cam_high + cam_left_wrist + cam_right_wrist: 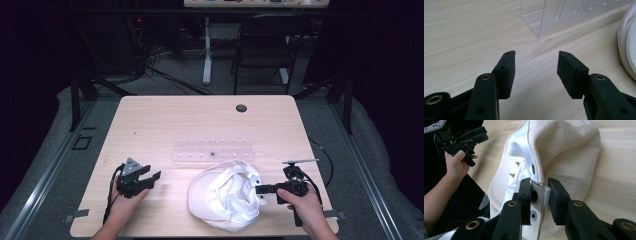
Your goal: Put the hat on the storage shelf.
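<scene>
From above, the pale wooden table (165, 115) lies mostly bare toward its far edge, while a white fabric cap (225, 195) sits upside down close to the near edge, just in front of a clear acrylic rack (212, 148). The left gripper (152, 178) hovers well apart from the cap, with open tabletop around it; the right gripper (259, 189) reaches into the cap's rim. In the left gripper view, the jaws stand wide apart over bare wood, the rack's corner (539, 22) ahead and the cap's brim (627, 45) at the right. In the right gripper view, the jaws straddle the cap's snap strap (536, 195), a narrow gap remaining, the cream cloth crumpled with white lining showing.
</scene>
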Demonstrator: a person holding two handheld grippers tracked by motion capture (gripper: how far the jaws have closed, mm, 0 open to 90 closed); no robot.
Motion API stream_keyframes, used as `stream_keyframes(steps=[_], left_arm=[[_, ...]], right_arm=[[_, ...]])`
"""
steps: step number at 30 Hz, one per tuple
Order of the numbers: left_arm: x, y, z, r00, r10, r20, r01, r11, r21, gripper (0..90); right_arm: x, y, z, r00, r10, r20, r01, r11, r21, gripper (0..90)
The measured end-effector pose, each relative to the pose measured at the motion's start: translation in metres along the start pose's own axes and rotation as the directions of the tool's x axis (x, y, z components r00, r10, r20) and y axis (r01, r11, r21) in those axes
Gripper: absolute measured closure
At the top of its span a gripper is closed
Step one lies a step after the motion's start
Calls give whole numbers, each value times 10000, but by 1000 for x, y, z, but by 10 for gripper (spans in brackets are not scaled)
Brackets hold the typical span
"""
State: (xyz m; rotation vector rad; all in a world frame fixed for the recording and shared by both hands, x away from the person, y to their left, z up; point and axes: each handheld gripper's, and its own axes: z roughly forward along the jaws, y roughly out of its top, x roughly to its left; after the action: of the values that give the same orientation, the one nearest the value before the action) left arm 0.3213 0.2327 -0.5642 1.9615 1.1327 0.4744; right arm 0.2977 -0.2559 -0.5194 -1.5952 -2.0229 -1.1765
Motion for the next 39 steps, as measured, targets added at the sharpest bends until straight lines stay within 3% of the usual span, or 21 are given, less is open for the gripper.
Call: stream_keyframes(steps=[13,27,39], left_arm=[[0,0,0,10000,-23,6,23,10000,22,491],[1,0,-1,10000,2,-21,-2,10000,21,492],[1,0,-1,10000,8,-17,-8,10000,-24,492]], right_arm=[[5,1,-3,9996,-209,-181,207,9997,-158,805],[11,5,-9,9981,-148,-606,115,9984,-550,818],[22,12,-14,9856,-208,-1676,96,9977,-677,823]])
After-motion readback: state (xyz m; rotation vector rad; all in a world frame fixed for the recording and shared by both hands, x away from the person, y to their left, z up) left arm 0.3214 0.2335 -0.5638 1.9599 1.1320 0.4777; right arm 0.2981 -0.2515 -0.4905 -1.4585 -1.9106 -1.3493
